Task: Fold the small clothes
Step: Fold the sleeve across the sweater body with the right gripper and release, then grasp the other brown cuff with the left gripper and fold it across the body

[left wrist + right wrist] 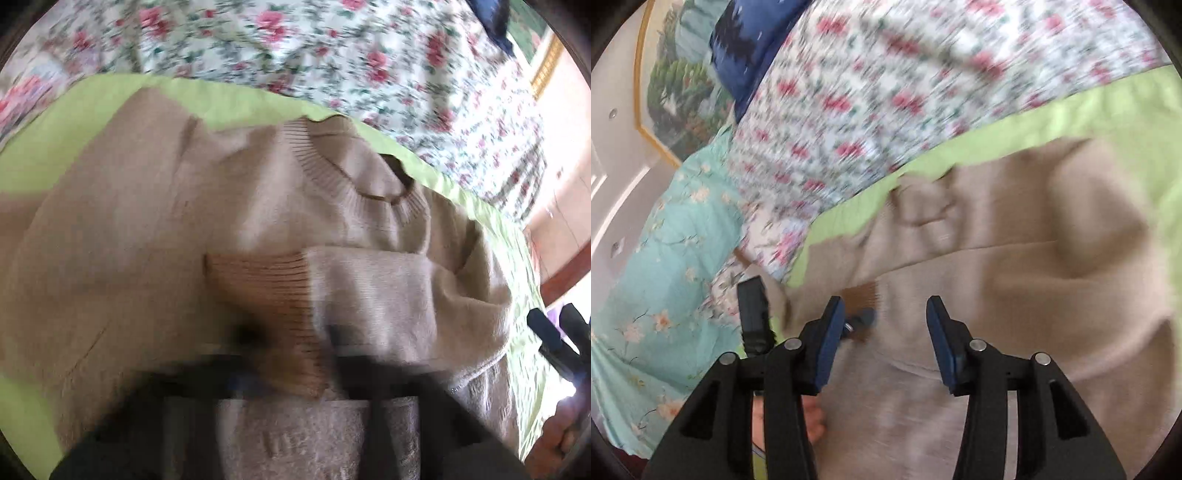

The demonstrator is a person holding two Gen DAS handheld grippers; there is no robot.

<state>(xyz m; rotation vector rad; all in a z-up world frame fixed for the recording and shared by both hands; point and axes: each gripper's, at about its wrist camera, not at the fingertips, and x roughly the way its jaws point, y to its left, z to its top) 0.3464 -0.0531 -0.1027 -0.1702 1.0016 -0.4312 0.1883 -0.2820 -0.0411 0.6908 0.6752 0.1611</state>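
Beige knit sweater (155, 229) lies spread on lime-green cloth (55, 133), over floral bedspread (332, 48). One sleeve folded across chest, ribbed cuff (258, 280) below round collar (343, 177). Left gripper (291, 354) blurred, fingers either side of cuff; grip state cannot be told. Right gripper (884, 332) above sweater body, jaws spread apart, holding nothing. Blue pillow (742, 48) at bed's far side.

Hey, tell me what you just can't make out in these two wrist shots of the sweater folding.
- Left wrist view: the left gripper is motion-smeared; whether it pinches the ribbed sleeve cuff is unclear.
- Left wrist view: the beige sweater's hem is cut off by the frame's lower edge.
- Right wrist view: the floral bedspread is blurred; the open right gripper covers part of the sweater.
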